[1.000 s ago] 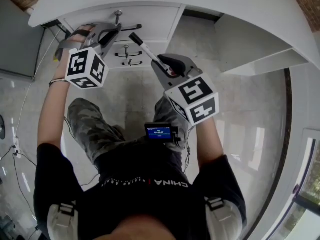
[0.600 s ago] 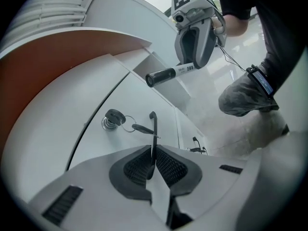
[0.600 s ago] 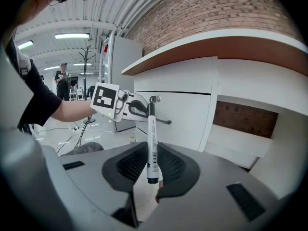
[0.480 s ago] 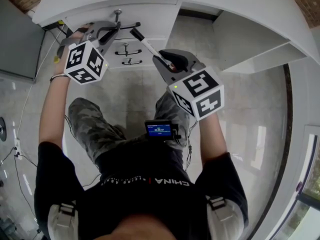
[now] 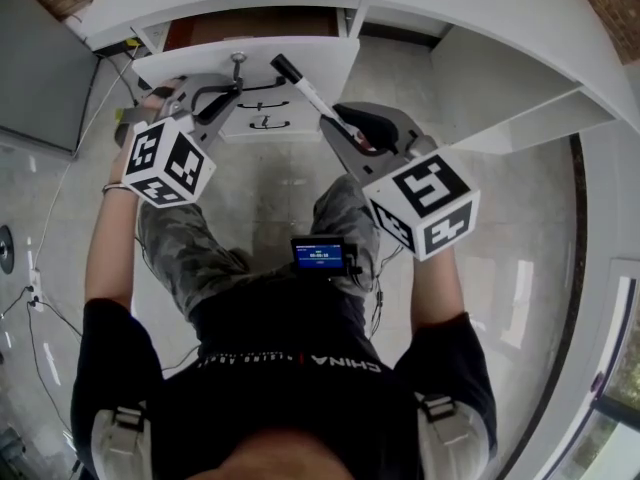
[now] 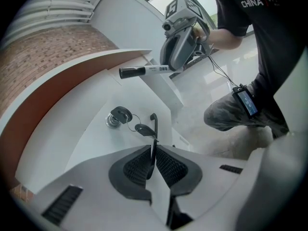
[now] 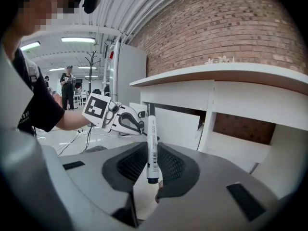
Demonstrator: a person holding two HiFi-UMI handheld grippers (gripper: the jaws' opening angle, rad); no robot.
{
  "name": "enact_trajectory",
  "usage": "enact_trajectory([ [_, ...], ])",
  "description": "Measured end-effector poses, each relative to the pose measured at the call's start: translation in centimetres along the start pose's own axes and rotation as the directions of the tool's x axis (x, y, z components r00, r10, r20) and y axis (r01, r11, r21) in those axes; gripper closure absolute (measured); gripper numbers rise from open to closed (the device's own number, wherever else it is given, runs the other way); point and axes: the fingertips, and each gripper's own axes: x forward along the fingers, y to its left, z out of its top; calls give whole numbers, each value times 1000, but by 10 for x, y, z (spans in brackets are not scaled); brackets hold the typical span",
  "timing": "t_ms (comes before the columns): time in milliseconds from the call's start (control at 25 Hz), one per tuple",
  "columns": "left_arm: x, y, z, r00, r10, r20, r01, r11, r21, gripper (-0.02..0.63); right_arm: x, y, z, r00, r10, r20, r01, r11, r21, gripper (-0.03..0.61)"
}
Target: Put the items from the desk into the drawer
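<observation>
Head view: the left gripper (image 5: 232, 86) has its jaws closed on the dark handle (image 5: 262, 84) of the top drawer (image 5: 300, 53). The drawer stands partly out from under the white desk (image 5: 480, 8), with brown interior showing behind its front. The left arm is stretched forward, with the marker cube tilted toward the camera. The right gripper (image 5: 343, 131) clamps a white marker (image 5: 311, 96), whose dark cap end points up-left and lies over the drawer front. The right arm reaches forward beside the left, its cube nearer the body. A small screen device (image 5: 320, 256) sits on the person's thigh.

Left gripper view: the left gripper (image 6: 153, 153) has its pads pressed together on the thin black handle (image 6: 154, 124), which runs straight up out of the jaws. Just beside it a key (image 6: 120, 114) sits in the lock, and a second key (image 6: 143, 128) hangs from its ring. Further off, the right gripper (image 6: 180, 44) holds the marker (image 6: 144, 71) level, cap toward the drawer.

Right gripper view: the right gripper (image 7: 152, 160) has its jaws tight on the marker (image 7: 152, 146), which stands upright between the pads with its cap end away from the camera. Behind it are the left gripper (image 7: 122, 120), the drawer (image 7: 178, 126) front standing out, the desk (image 7: 216, 76) and a brick wall (image 7: 216, 28).
</observation>
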Motion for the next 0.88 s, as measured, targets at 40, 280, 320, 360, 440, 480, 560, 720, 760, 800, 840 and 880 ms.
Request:
enact_trajectory([
  [40, -4, -4, 2, 1000, -3, 3, 3, 1000, -7, 577, -5, 1, 4, 1000, 5, 12, -5, 1000, 0, 505],
  [280, -31, -28, 13, 1000, -5, 27, 6, 999, -47, 577, -33, 7, 26, 997, 54, 57, -53, 999, -10, 505],
  [320, -35, -32, 14, 1000, -6, 31, 7, 998, -58, 575, -36, 8, 28, 997, 57, 53, -56, 998, -19, 505],
  [360, -39, -37, 14, 999, -8, 33, 10, 998, -67, 575, -39, 8, 29, 997, 56, 47, -54, 998, -30, 505],
  [440, -44, -47, 14, 999, -18, 32, 20, 997, -81, 574, -44, 6, 33, 998, 50, 45, -48, 998, -48, 505],
  [480, -45, -53, 13, 999, -22, 30, 24, 996, -87, 574, -46, 6, 35, 998, 49, 48, -47, 998, -52, 505],
  [560, -46, -65, 10, 999, -22, 29, 25, 994, -107, 574, -50, 6, 37, 997, 53, 54, -50, 997, -53, 505],
  [720, -43, -86, 5, 999, -16, 40, 22, 985, -169, 575, -50, 5, 39, 996, 62, 61, -58, 997, -53, 505],
  [760, -42, -89, 4, 999, -9, 43, 17, 983, -181, 575, -49, 5, 40, 996, 62, 63, -59, 997, -53, 505],
  [800, -41, -92, 2, 999, 1, 44, 7, 982, -186, 575, -48, 5, 40, 996, 63, 63, -60, 997, -52, 505],
  [840, -40, -94, 1, 999, 13, 43, -5, 983, -184, 575, -46, 5, 40, 996, 64, 63, -61, 997, -50, 505],
  [880, -38, -97, -1, 999, 25, 40, -17, 984, -178, 575, -43, 5, 39, 996, 66, 63, -63, 997, -46, 505],
])
